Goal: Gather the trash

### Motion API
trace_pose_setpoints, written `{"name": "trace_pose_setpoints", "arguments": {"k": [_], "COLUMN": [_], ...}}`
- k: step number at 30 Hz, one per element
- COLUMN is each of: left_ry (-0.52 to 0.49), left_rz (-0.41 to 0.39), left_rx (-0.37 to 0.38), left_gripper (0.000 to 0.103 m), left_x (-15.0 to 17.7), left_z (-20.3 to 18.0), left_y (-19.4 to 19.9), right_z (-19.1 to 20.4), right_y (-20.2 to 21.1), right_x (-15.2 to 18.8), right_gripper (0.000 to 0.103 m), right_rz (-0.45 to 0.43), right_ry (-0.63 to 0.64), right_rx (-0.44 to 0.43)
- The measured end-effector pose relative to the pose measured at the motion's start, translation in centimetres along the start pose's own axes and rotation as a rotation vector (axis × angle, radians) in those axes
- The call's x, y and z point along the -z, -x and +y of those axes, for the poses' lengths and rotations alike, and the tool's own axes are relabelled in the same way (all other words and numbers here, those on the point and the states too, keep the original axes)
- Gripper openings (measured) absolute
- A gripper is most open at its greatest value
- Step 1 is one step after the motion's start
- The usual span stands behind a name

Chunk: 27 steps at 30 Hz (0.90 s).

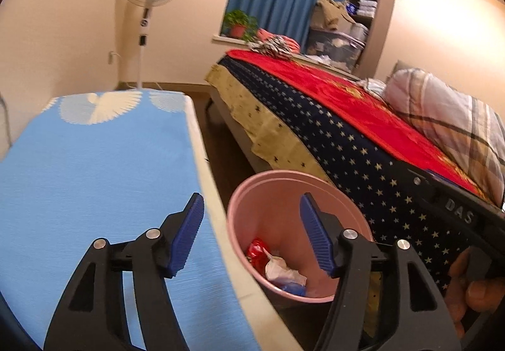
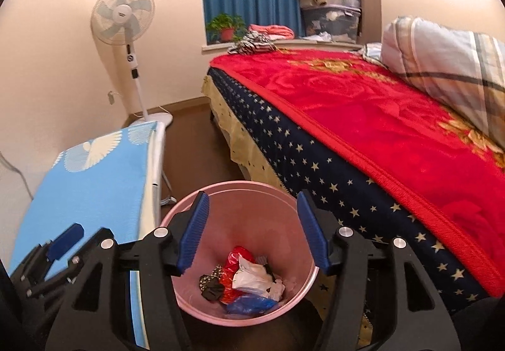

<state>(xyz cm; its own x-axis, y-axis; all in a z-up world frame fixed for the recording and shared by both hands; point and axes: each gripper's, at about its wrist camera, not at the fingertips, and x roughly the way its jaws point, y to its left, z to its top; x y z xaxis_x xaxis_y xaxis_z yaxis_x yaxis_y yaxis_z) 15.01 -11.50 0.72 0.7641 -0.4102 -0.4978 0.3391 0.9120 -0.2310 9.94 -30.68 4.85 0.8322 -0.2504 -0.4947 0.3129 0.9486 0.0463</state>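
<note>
A pink trash bin (image 2: 277, 202) stands on the floor between the table and the bed; it also shows in the left wrist view (image 1: 268, 190). Inside lie red, white, blue and dark crumpled wrappers (image 2: 246, 281), also seen in the left wrist view (image 1: 277, 266). My right gripper (image 2: 252, 231) is open and empty, right above the bin's mouth. My left gripper (image 1: 251, 234) is open and empty, over the table's right edge beside the bin. The left gripper also shows in the right wrist view (image 2: 60, 247), and the right gripper's body shows at the right of the left wrist view (image 1: 454, 212).
A table with a blue cloth (image 1: 94, 168) is on the left. A bed with a red blanket (image 2: 378, 124) and a plaid pillow (image 2: 448, 67) is on the right. A standing fan (image 2: 126, 23) is by the far wall. Brown floor (image 2: 192, 149) runs between.
</note>
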Motion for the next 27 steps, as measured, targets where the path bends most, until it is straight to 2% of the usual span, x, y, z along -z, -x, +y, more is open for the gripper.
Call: {"name": "trace_pose_setpoints", "arguments": {"k": [1, 3, 5, 11, 15, 18, 24, 27], "left_ry": [0.003, 0.010, 0.012, 0.005, 0.053, 0.065, 0.171, 0.164], "left_rz": [-0.012, -0.040, -0.060, -0.088, -0.099, -0.101, -0.041, -0.035], "left_rx": [-0.013, -0.054, -0.092, -0.161, -0.188, -0.241, -0.329, -0.366], "left_gripper": [0.069, 0.082, 0.090, 0.090, 0.090, 0.094, 0.095, 0.095], "left_x": [-0.1, -0.3, -0.5, -0.4, 0.4, 1.4, 4.3, 5.1], "left_z": [0.2, 0.5, 0.8, 2.0, 3.2, 3.9, 5.8, 5.8], "left_y": [0.6, 2.1, 3.2, 6.4, 8.5, 9.5, 11.0, 12.1], "right_z": [0.0, 0.3, 0.7, 3.0, 4.1, 4.8, 6.5, 7.5], "right_y": [0.4, 1.5, 2.6, 4.9, 5.9, 6.4, 7.4, 7.6], "right_x": [0.0, 0.3, 0.8, 2.0, 2.6, 3.2, 4.7, 5.8], "right_gripper": [0.066, 0.079, 0.084, 0.097, 0.098, 0.098, 0.098, 0.098], "right_rz": [-0.005, -0.017, -0.029, -0.050, -0.057, -0.056, -0.058, -0.054], "right_ry": [0.002, 0.007, 0.014, 0.070, 0.085, 0.096, 0.145, 0.184], "right_rx": [-0.006, -0.023, -0.039, -0.101, -0.126, -0.135, -0.139, -0.137]}}
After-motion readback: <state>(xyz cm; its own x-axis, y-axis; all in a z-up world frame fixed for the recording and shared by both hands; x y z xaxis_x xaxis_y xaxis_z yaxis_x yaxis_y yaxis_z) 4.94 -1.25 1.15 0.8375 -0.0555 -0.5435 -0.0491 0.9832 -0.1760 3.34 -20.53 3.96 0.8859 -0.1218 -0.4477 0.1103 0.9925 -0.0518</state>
